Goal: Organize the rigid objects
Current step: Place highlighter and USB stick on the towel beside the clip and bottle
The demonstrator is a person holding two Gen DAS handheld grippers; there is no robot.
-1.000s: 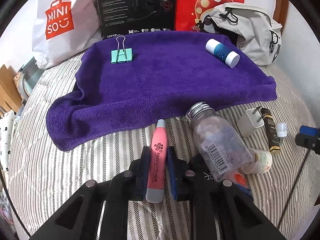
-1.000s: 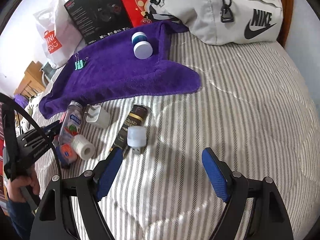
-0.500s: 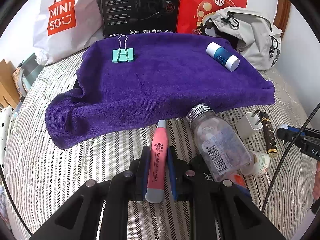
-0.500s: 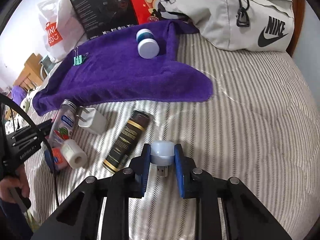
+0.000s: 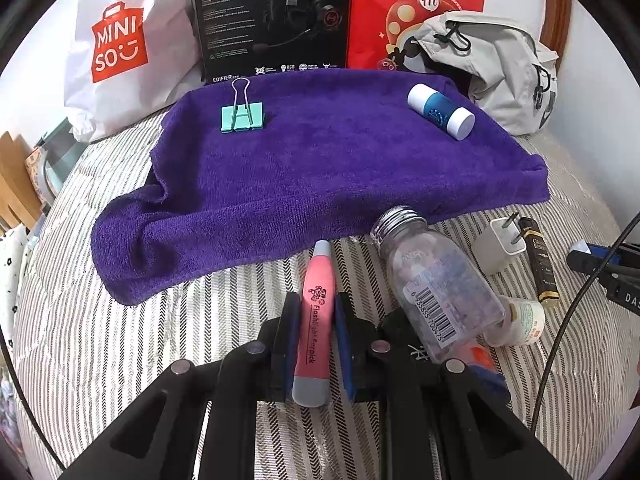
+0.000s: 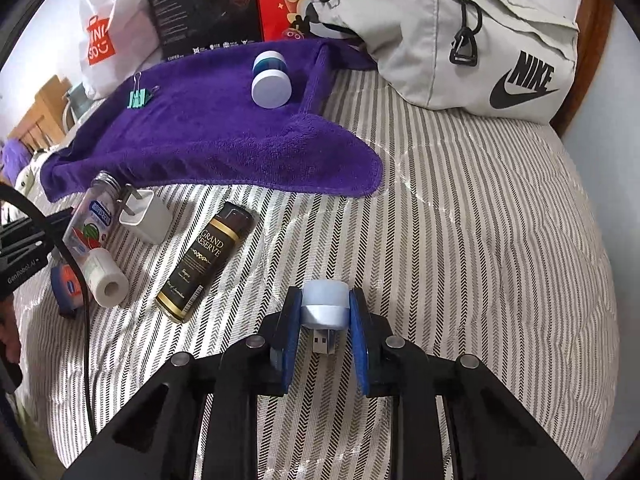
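Note:
My left gripper (image 5: 316,320) is shut on a pink flashlight earpick (image 5: 316,312), whose tip points at the purple towel (image 5: 320,168). On that towel lie a teal binder clip (image 5: 242,116) and a blue-and-white bottle (image 5: 440,111). My right gripper (image 6: 324,312) is shut on a small white USB light (image 6: 324,306), its plug facing me, held over the striped bed. The towel (image 6: 208,136), clip (image 6: 140,96) and bottle (image 6: 272,80) lie beyond it. The left gripper's body shows at the right wrist view's left edge.
Loose on the striped bed: a clear bottle (image 5: 436,284), white charger (image 5: 496,246), dark Grand Reserve tube (image 6: 208,262), white roll (image 6: 106,276), and a blue-orange item (image 6: 66,282). A grey backpack (image 6: 460,36), black box (image 5: 272,20), red bag and white shopping bag (image 5: 120,40) line the back.
My right gripper went from open to shut on the USB light and has lifted it slightly. The left gripper stays shut on the earpick and has edged toward the towel.

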